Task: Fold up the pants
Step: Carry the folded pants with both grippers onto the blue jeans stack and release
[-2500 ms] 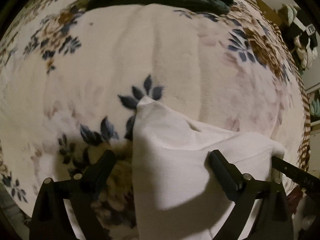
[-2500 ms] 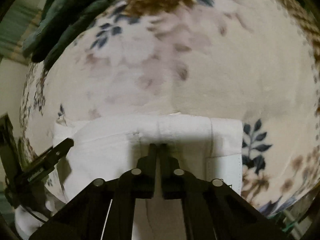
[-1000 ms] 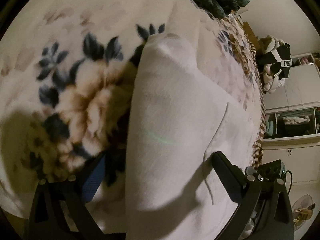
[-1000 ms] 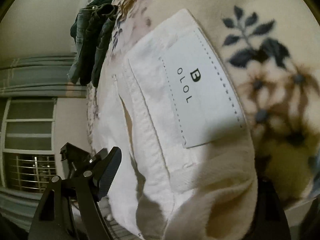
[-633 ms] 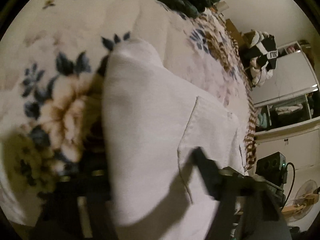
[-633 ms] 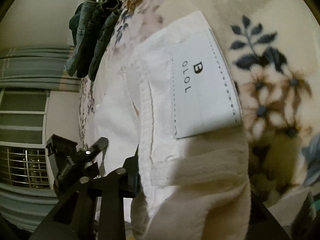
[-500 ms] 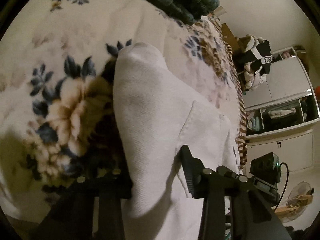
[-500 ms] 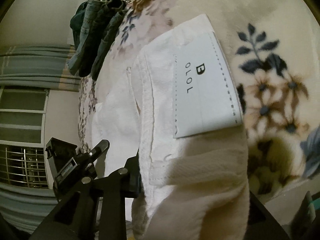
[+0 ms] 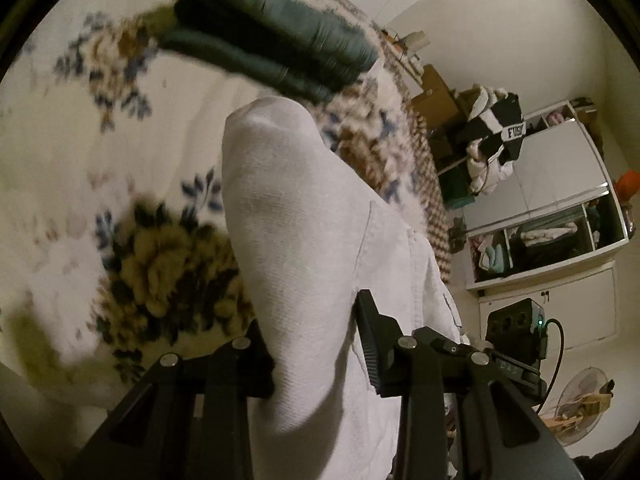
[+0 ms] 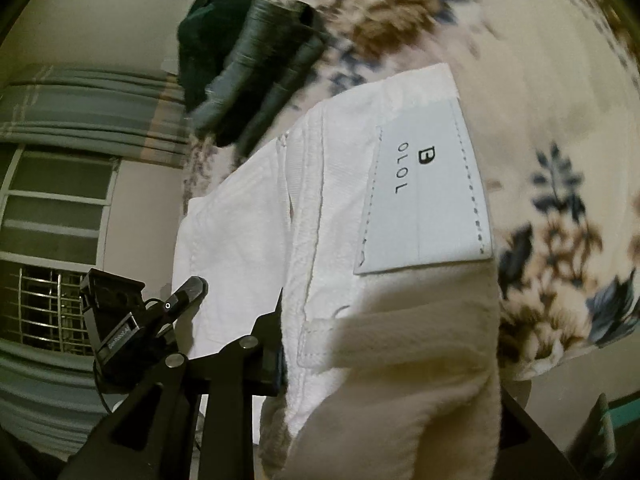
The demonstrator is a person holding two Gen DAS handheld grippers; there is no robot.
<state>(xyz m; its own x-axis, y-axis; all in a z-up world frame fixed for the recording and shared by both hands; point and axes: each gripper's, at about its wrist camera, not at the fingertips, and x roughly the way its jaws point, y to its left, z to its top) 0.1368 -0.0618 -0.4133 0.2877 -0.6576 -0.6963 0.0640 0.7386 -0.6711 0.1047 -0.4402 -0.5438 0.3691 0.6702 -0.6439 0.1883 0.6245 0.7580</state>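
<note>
The white pants [image 9: 312, 240] are folded into a thick bundle and lifted off the floral blanket [image 9: 80, 140]. My left gripper [image 9: 316, 344] is shut on one end of the bundle, fingers pressing both sides. In the right wrist view the pants [image 10: 320, 208] show a white patch lettered "B OLOL" [image 10: 424, 200]. My right gripper [image 10: 384, 356] is shut on the waistband end; only its left finger [image 10: 268, 352] shows, the other is hidden behind cloth. The left gripper [image 10: 176, 308] shows at the far side of the bundle.
A stack of folded dark green and grey pants [image 9: 272, 44] lies on the blanket beyond the white bundle, also seen in the right wrist view [image 10: 248, 64]. A wardrobe with clothes [image 9: 540, 208] stands to the right. A barred window [image 10: 44, 300] is at left.
Both grippers closed on the folded white pants and raised the bundle off the blanket. The view now swings toward the dark stack, with motion blur.
</note>
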